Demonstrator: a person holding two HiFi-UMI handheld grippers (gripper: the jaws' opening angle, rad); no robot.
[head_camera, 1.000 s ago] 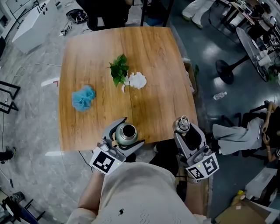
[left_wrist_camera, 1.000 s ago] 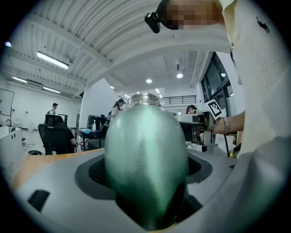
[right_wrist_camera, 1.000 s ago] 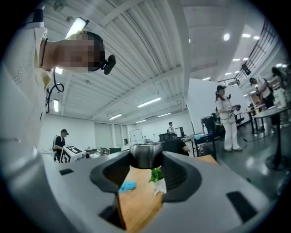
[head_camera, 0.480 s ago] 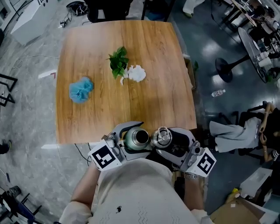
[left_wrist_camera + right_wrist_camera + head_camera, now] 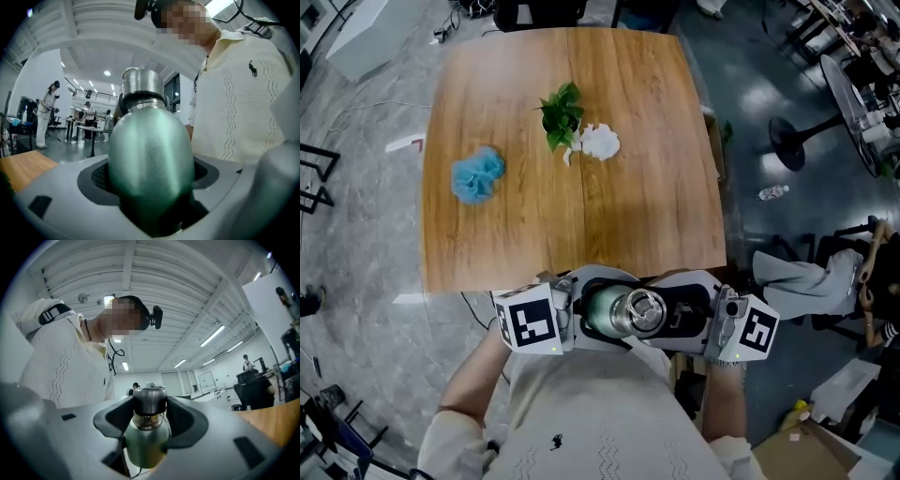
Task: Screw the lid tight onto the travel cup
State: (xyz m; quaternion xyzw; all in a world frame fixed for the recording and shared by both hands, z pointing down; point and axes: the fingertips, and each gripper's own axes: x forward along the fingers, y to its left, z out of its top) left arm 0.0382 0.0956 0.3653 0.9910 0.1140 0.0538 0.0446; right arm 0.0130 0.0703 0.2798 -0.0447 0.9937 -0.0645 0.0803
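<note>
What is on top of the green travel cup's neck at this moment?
The steel lid, clamped in the right gripper, sits on the cup; bare threads show below it. The cup's inside is covered.

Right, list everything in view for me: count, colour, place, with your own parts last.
table: one, wooden, ahead of the person
scrub puff: one, blue, table's left side
leafy sprig: one, green, table's middle
crumpled piece: one, white, beside the leafy sprig
travel cup: one, green, held just off the table's near edge
lid: one, silver, on the travel cup's neck
left gripper: grey, clamped on the travel cup
right gripper: grey, clamped on the lid
</note>
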